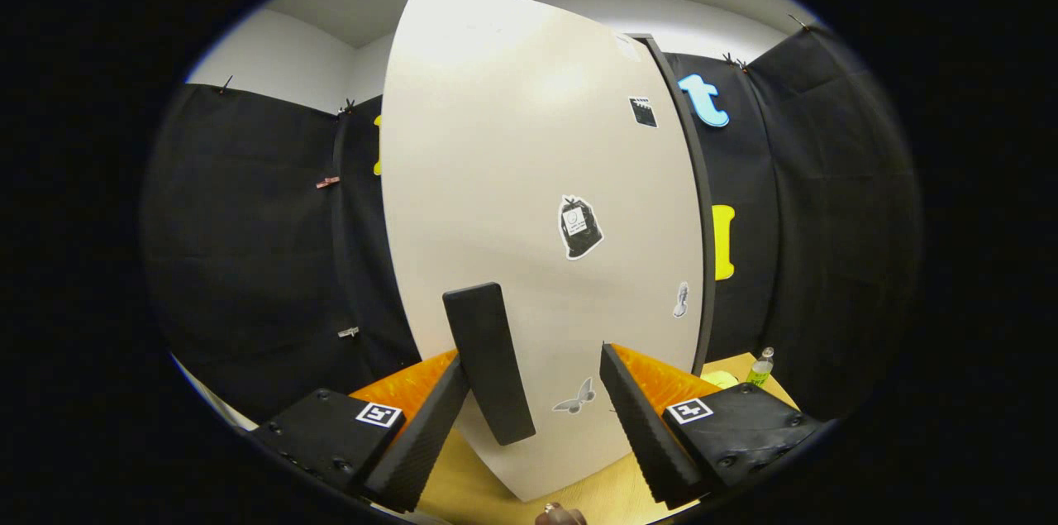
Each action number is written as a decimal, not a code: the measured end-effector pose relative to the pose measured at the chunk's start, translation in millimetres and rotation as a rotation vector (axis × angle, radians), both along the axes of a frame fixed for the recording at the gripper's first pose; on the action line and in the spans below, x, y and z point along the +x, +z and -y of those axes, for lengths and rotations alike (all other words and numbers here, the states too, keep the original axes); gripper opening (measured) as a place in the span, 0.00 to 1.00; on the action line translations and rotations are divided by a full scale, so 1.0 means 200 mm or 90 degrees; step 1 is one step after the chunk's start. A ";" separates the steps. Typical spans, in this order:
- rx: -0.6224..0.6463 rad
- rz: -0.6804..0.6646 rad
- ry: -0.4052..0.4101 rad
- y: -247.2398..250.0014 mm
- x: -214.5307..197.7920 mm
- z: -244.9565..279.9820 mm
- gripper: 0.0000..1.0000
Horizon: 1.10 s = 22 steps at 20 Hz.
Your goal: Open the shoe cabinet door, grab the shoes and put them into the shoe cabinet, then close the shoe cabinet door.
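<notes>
Gripper (537, 417) fingers spread, gripping nothing; black bar handle (488, 361) between them, nearer left finger. Cream sticker-dotted cabinet door (529, 178) looks shut. Fits before opening or after closing. Shoes' place: cannot tell. Wooden table (463, 484) beneath.

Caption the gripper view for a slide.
Open gripper faces the white cabinet door, its black handle between the fingers, nearer one.
</notes>
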State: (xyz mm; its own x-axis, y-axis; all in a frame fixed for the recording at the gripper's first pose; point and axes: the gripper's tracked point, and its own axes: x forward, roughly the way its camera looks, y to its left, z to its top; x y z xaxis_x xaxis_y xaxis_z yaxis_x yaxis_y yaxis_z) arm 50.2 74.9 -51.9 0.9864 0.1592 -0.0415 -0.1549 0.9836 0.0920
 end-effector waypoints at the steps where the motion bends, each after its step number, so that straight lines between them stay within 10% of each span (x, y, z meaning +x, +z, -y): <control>1: -0.001 0.004 0.004 0.01 0.00 -0.02 1.00; 22: -0.030 0.001 -0.025 0.04 -0.15 -0.03 0.98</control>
State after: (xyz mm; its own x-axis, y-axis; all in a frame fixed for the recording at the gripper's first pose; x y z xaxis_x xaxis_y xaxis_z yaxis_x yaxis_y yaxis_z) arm 20.7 81.3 -43.0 0.9918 0.1189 -0.0457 -0.1169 0.9921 0.0449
